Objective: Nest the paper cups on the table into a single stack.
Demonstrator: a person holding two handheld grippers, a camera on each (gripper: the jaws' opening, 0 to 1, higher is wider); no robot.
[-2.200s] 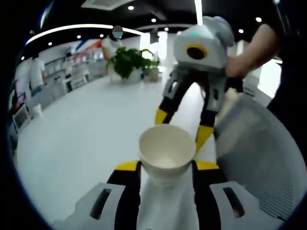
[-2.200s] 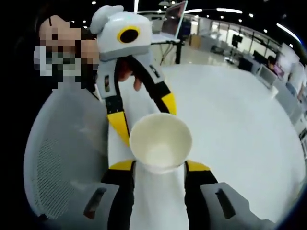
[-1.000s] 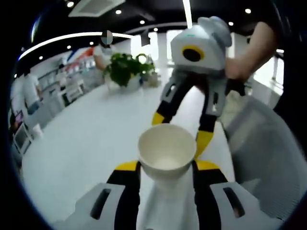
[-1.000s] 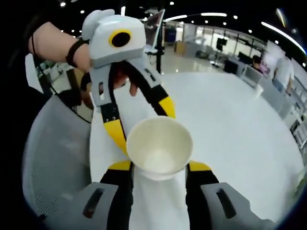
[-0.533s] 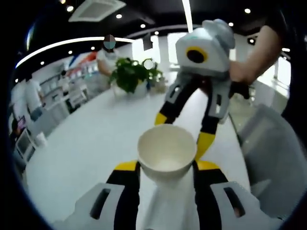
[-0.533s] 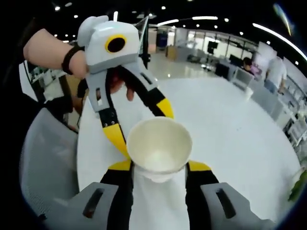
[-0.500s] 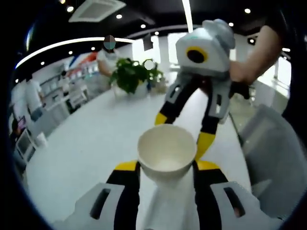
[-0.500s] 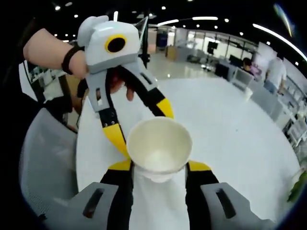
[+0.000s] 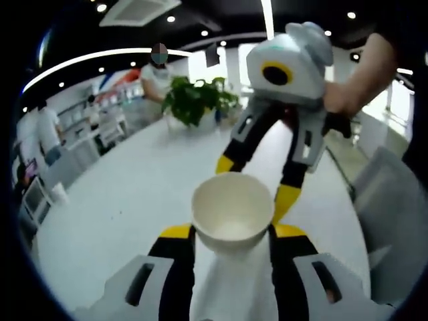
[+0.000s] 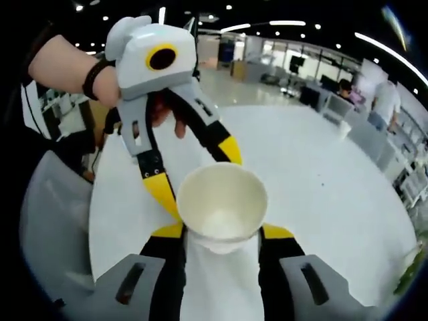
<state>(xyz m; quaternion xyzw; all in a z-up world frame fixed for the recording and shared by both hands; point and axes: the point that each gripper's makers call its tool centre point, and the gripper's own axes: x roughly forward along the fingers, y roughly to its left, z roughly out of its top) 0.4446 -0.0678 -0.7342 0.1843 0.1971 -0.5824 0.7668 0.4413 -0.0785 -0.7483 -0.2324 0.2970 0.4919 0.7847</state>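
Note:
A white paper cup (image 9: 232, 212) stands mouth-up between the yellow-tipped jaws of my left gripper (image 9: 232, 232), which press its sides low down. In the left gripper view my right gripper (image 9: 254, 180) reaches in from above, held by a hand; its jaws straddle the far side of the same cup, one tip against the rim. In the right gripper view the cup (image 10: 222, 202) sits gripped between the right gripper's (image 10: 222, 232) own jaws, and the left gripper (image 10: 194, 170) comes in from the upper left with its tips at the cup's far rim. Whether more cups are nested inside is hidden.
A wide white table (image 9: 120, 200) lies under the cup, also seen as the table (image 10: 321, 187). A grey mesh chair back (image 9: 394, 221) stands beside it, seen again as the chair (image 10: 47, 221). A potted plant (image 9: 197, 100) sits far off. People stand in the distance.
Both views have swung a little, so the plant and the chair have shifted in the picture. The cup stays fixed between both grippers' jaws, and their grip looks unchanged.

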